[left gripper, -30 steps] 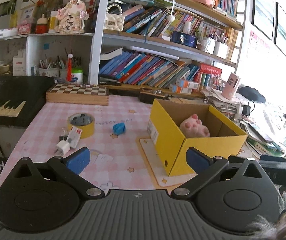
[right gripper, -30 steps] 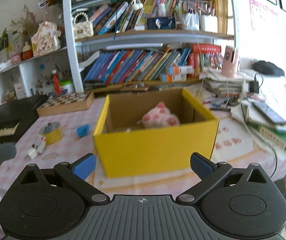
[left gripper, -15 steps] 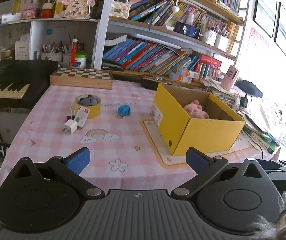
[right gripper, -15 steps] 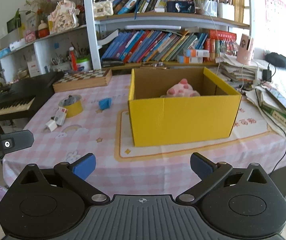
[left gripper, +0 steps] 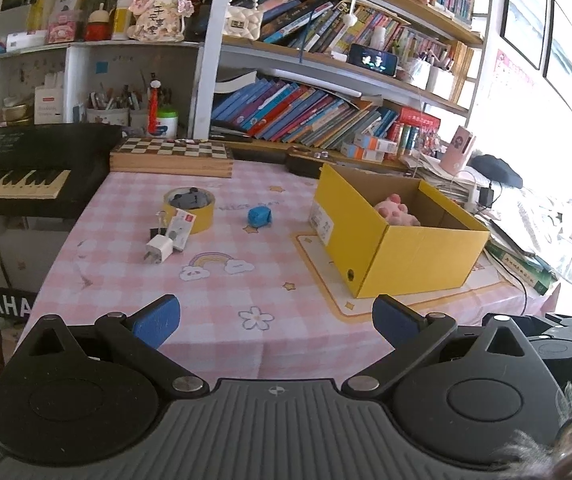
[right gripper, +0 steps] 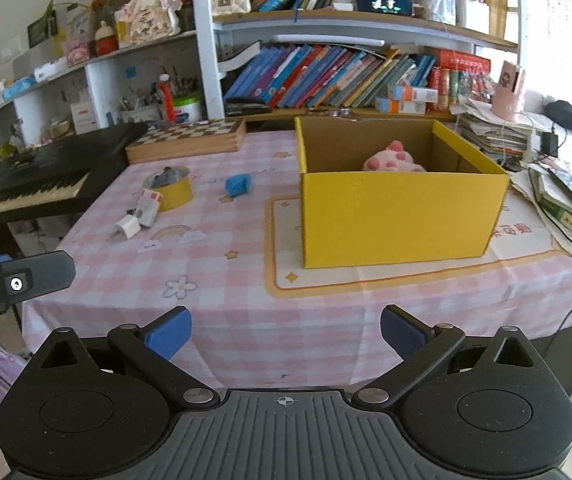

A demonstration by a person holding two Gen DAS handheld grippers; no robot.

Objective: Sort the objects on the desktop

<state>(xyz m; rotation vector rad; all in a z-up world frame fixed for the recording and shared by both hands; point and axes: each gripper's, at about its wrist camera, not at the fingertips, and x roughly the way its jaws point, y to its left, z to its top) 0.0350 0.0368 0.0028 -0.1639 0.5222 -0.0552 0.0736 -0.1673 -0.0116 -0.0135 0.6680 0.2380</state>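
A yellow cardboard box (left gripper: 413, 256) (right gripper: 397, 216) stands on the pink checked tablecloth (left gripper: 222, 292) with a pink plush toy (left gripper: 395, 210) (right gripper: 391, 160) inside. Left of it lie a small blue object (left gripper: 260, 216) (right gripper: 238, 184), a yellow tape roll (left gripper: 190, 208) (right gripper: 170, 188), a white charger plug (left gripper: 159, 249) (right gripper: 126, 228), a small white and red box (left gripper: 182, 228) and a binder clip (left gripper: 159, 224). My left gripper (left gripper: 276, 320) is open and empty at the table's front edge. My right gripper (right gripper: 286, 328) is open and empty, off the front edge.
A wooden chessboard box (left gripper: 172, 156) lies at the back. A black keyboard (left gripper: 22, 176) stands to the left. Bookshelves (left gripper: 325, 112) fill the back. Stacked papers and books (right gripper: 565, 192) crowd the right side. The left gripper's body (right gripper: 18, 280) shows at the right wrist view's left edge.
Both grippers have pulled back from the box toward the table's front edge, so more of the table shows. Both stay open and empty.
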